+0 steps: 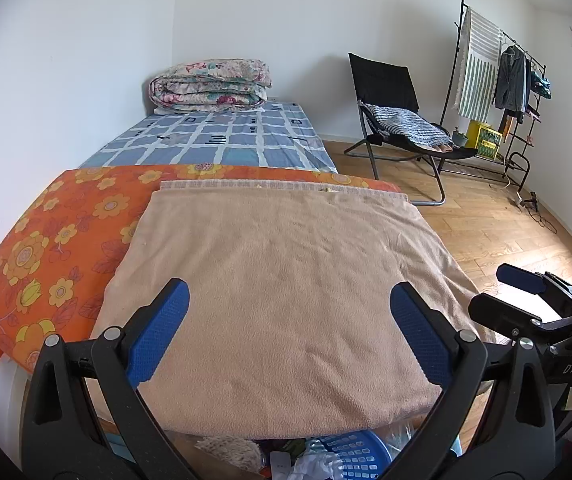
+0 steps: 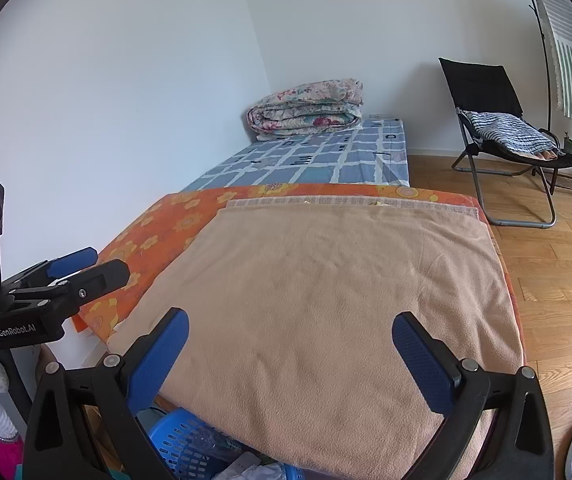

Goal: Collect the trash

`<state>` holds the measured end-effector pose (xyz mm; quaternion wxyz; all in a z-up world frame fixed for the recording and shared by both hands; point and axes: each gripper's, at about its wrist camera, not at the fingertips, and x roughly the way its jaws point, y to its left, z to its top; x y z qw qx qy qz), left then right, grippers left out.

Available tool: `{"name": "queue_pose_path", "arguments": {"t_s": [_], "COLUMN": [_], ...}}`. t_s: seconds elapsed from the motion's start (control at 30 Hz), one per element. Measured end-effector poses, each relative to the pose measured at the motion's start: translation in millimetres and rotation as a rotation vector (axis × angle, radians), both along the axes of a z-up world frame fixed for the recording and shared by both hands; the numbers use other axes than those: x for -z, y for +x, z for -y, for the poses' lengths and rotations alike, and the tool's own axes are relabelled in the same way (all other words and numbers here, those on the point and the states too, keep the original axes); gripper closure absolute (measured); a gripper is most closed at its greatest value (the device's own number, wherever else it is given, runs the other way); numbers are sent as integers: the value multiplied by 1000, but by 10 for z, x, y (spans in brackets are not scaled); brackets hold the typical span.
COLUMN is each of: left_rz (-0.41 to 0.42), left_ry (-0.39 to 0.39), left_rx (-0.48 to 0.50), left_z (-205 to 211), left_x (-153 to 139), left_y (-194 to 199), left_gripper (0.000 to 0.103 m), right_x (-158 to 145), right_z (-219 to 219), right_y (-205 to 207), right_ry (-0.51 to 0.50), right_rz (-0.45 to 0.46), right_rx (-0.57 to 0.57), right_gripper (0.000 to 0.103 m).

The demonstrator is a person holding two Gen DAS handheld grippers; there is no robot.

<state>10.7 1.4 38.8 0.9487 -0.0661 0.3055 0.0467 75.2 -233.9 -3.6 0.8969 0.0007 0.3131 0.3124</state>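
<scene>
Left wrist view: left gripper (image 1: pixel 289 316) wide open, empty, over one beige blanket (image 1: pixel 286 280); right gripper (image 2: pixel 290 344) also wide open, empty. One blue basket (image 1: pixel 356 456) just below blanket's near edge holds crumpled white trash (image 1: pixel 314 462). One orange floral sheet (image 1: pixel 46 248), one folded quilt (image 1: pixel 210 86), one black chair (image 1: pixel 398 112)

Left claw (image 1: pixel 289 322) and right claw (image 2: pixel 290 348), black frames, blue textured pads, silver screws, white lettering, possibly "GenRobot.AI"

Left claw (image 1: pixel 289 316): fingers spread wide, nothing between the blue pads, held level, pointing forward.
Right claw (image 2: pixel 290 344): likewise wide apart and empty, level, side by side with the left.
</scene>
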Motion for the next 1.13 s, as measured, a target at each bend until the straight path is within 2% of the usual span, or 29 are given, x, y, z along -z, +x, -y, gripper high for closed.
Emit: {"name": "queue_pose_path", "arguments": {"t_s": [1.13], "left_rz": [14], "left_ry": [17], "left_rx": [-15], "left_z": [57], "left_x": [23], "left_y": [-100], "left_gripper": [1], "right_x": [32], "right_z": [-19], "right_y": [0], "right_ry": [-6], "right_rz": [-3], "right_rx": [-1], "right_gripper": [0]}}
